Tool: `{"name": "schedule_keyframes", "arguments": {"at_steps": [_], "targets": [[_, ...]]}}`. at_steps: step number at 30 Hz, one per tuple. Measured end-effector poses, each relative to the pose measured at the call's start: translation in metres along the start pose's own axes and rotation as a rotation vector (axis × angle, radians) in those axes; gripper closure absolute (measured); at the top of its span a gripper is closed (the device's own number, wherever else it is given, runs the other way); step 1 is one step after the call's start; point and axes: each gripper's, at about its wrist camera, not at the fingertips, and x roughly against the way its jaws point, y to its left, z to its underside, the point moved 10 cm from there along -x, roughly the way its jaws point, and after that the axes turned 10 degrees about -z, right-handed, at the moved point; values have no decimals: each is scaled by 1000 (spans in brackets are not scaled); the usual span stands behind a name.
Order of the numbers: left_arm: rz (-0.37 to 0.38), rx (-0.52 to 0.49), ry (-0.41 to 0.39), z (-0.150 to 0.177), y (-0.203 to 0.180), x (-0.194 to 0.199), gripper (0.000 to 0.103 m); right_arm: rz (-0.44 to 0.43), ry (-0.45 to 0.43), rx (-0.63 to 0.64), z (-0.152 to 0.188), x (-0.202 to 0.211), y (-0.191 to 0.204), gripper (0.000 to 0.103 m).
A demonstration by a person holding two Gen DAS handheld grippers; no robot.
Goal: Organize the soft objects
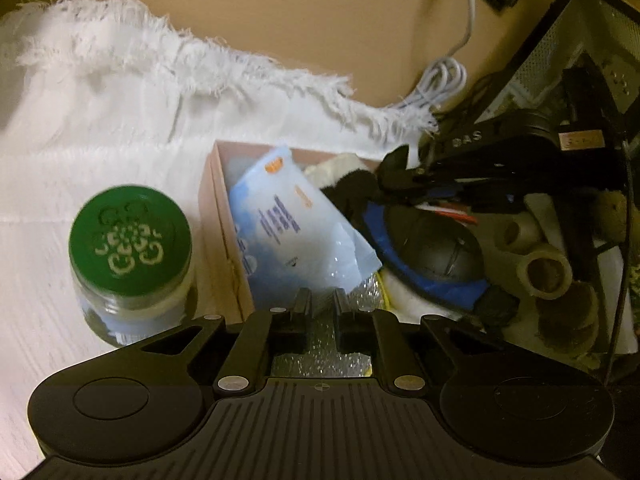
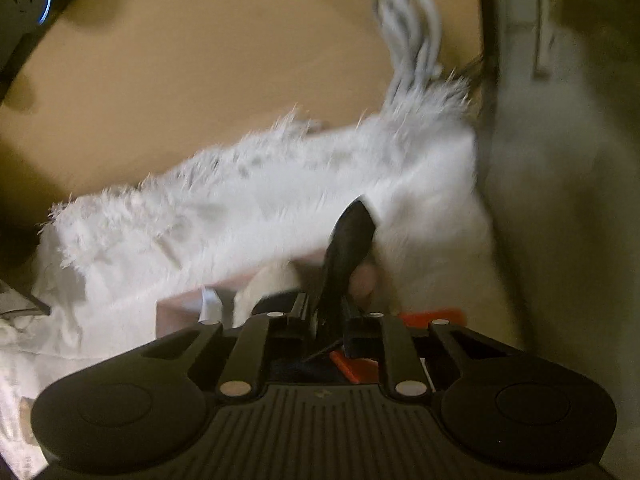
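A pink box (image 1: pixel 218 216) sits on a white fringed cloth (image 1: pixel 120 112). In it lie a blue-white plastic pouch (image 1: pixel 288 224), a black soft piece (image 1: pixel 352 192) and a cream soft piece (image 1: pixel 332 168). My left gripper (image 1: pixel 322 300) is nearly shut on the pouch's silvery edge (image 1: pixel 320 344). My right gripper (image 2: pixel 326 308) is shut on a black soft strip (image 2: pixel 348 240) above the pink box (image 2: pixel 176 304). The right gripper also shows in the left wrist view (image 1: pixel 404 168), over the box's far right corner.
A glass jar with a green lid (image 1: pixel 130 236) stands left of the box. To the right lie a black mouse (image 1: pixel 440 252) on a blue pad, tape rolls (image 1: pixel 548 272), and cables. A white cable (image 1: pixel 440 80) lies on the tan table.
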Motion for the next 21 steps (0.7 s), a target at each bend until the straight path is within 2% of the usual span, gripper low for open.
{"name": "schedule_keyframes", "arguments": {"at_steps": [4,8,11,13,16,17,21], "targets": [[-5,-5,-2,1,1,0,90,31,20,75,4,-9,12,87],[-24,-16,-33,-2,2,10,90,77,5,154,1,5,23,84],[-64,-49,-97,-4,3,24,89,54,-72,199,1,38,43,67],[-94,-60,-142,-5,5,35,89,33,-129,216,3,61,56,44],[-129,-59,-190,2,9,51,89,11,-202,264,17,94,76,35],[-146,-65,-211,5,9,57,89,8,-213,291,25,103,82,34],[-244,-47,-315,30,9,87,89,-32,-238,430,66,127,94,19]]}}
